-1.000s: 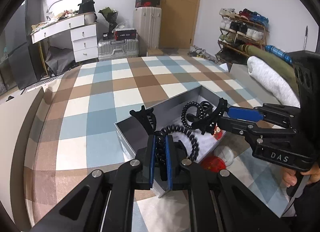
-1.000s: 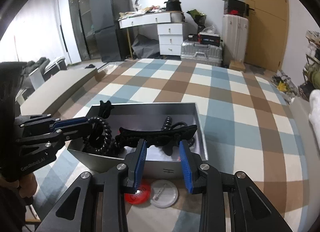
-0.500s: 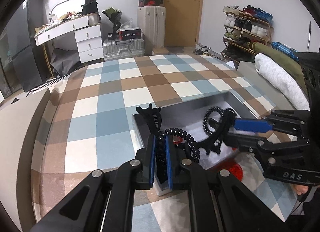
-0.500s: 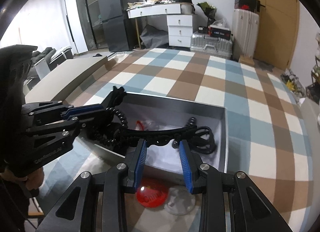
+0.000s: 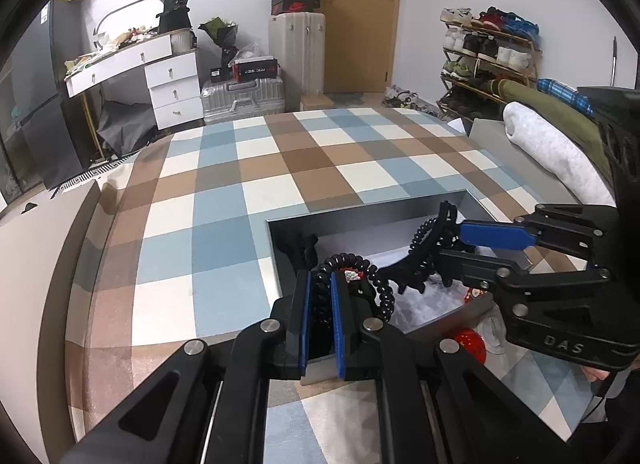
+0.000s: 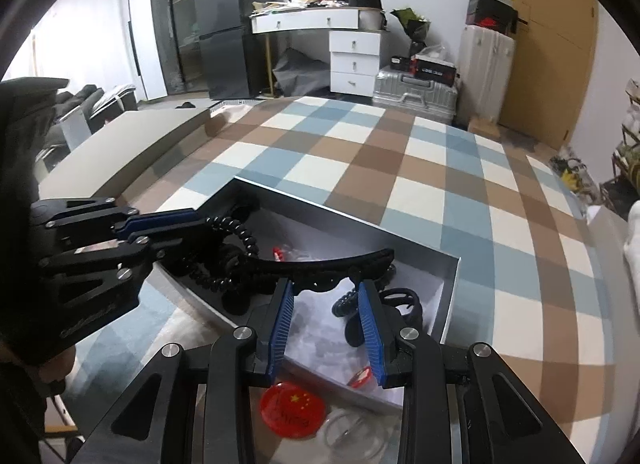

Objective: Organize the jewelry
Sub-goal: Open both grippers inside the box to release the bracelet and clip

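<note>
A grey open box [image 5: 360, 211] [image 6: 450, 292] sits on the checked cloth. My left gripper [image 5: 320, 304] is shut on a black coiled hair tie [image 5: 380, 292], held over the box's near left corner; it also shows in the right wrist view [image 6: 244, 236]. My right gripper [image 6: 326, 308] holds a long black hair clip [image 6: 320, 262] across its blue pads above the box. The clip also shows in the left wrist view [image 5: 404, 270]. More black coiled ties and a claw clip [image 6: 400, 300] lie inside the box.
A red round badge [image 6: 291, 406] and a clear round lid [image 6: 352, 434] lie on the cloth in front of the box. A grey bench edge [image 6: 120, 136] runs along the left. A rolled white blanket [image 5: 548, 148] lies at the right.
Both grippers have shifted with their items over the box; the box now appears further right in the left view. The hair tie and the clip stay held.
</note>
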Tool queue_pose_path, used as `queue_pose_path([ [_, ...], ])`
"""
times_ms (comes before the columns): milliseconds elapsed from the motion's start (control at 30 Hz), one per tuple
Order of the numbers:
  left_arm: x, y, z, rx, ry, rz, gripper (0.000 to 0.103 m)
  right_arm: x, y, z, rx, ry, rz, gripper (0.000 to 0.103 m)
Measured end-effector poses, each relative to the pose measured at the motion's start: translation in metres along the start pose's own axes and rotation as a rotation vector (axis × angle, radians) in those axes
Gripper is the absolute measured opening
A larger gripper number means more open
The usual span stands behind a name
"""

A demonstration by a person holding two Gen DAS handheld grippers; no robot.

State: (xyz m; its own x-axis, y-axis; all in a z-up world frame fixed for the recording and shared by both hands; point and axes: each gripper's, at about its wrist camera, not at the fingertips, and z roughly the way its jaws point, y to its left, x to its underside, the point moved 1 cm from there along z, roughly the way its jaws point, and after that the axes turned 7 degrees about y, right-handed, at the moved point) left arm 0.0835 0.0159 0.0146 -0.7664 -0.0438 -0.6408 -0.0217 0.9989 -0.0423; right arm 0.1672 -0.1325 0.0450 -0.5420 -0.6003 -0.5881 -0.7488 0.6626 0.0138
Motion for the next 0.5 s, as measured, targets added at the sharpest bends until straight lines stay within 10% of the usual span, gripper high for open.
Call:
queue_pose_path([
  [500,-0.003,0.002,0.004,0.004,0.001,-0.03,0.005,-0.009,0.001,0.013,0.074,0.006,0.021,0.032],
])
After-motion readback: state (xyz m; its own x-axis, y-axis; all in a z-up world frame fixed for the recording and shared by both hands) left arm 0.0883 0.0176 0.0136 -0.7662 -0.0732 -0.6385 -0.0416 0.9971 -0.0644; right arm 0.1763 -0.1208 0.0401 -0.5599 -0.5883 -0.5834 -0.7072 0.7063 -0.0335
